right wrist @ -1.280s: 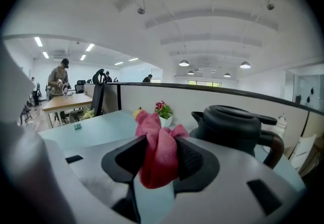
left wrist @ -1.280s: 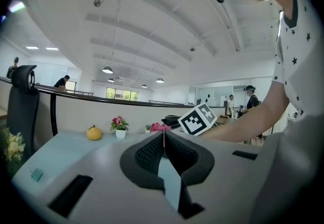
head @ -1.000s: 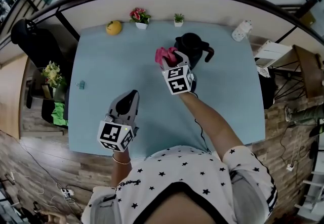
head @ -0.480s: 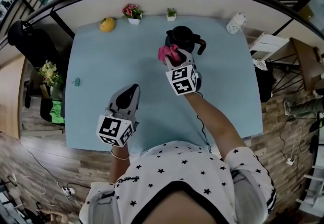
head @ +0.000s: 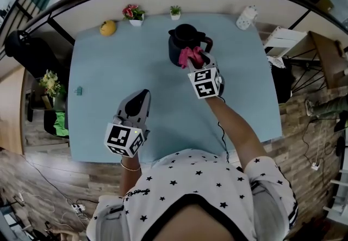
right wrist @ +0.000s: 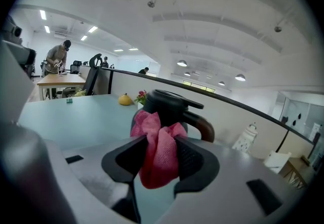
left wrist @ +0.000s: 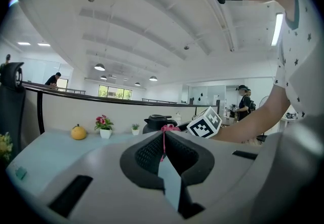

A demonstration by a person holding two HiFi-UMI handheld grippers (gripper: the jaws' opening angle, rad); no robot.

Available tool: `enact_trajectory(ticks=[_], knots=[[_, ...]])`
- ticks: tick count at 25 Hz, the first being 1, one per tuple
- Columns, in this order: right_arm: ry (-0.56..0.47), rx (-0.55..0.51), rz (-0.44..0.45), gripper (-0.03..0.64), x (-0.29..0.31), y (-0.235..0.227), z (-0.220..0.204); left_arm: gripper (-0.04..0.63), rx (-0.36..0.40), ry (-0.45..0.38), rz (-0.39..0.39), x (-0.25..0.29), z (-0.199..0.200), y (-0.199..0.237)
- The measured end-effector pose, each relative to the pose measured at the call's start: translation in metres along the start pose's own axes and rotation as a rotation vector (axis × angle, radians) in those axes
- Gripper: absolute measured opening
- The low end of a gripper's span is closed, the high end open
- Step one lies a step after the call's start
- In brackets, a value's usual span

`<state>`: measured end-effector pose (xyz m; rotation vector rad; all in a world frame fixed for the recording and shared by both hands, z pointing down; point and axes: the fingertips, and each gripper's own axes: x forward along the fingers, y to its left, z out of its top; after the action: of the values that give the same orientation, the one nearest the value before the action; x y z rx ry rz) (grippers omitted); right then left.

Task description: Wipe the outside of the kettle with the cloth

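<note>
From the head view, a dark, round-bodied kettle stands on the far half of a smooth pale-blue table. The right gripper reaches up to the kettle's near side with a bunched pink cloth at its tip, the cloth overlapping the kettle's wall below the lid. The left gripper hangs over the near left of the table, well apart from the kettle. Along the table's far edge sit a yellow round fruit, a small white pot of pink flowers and a tiny green plant. In the left gripper view, the grey plastic jaws with dark ribbed pads are pressed together at their tips with nothing between them; the kettle's flat lid and the other gripper's marker cube show beyond them. In the right gripper view, the ribbed pads are clenched on the cloth, a soft, nubbly, folded wad that bulges above and below the jaws. Right behind it rises the kettle's glossy black body with its curved handle to the right.
</note>
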<state>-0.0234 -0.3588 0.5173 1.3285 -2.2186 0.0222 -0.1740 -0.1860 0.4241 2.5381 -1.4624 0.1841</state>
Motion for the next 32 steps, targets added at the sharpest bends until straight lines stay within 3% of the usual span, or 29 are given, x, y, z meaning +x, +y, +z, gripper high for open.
enact_trajectory(ticks=[10,20,25,32], knots=[[0.027,0.06,-0.071,0.167,0.006,-0.041,-0.012,0.031,0.008,0.004,0.005,0.005,0.002,0.004],[0.019,0.072,-0.083,0.166,0.006,-0.044,-0.015,0.031,-0.002,0.01,0.01,0.005,-0.001,0.011],[-0.018,0.098,-0.031,0.166,-0.013,-0.016,-0.014,0.031,-0.009,0.012,0.007,0.005,-0.004,0.013],[-0.04,-0.059,0.165,0.167,0.0,0.082,0.002,0.031,-0.023,0.009,0.031,-0.001,-0.007,0.023]])
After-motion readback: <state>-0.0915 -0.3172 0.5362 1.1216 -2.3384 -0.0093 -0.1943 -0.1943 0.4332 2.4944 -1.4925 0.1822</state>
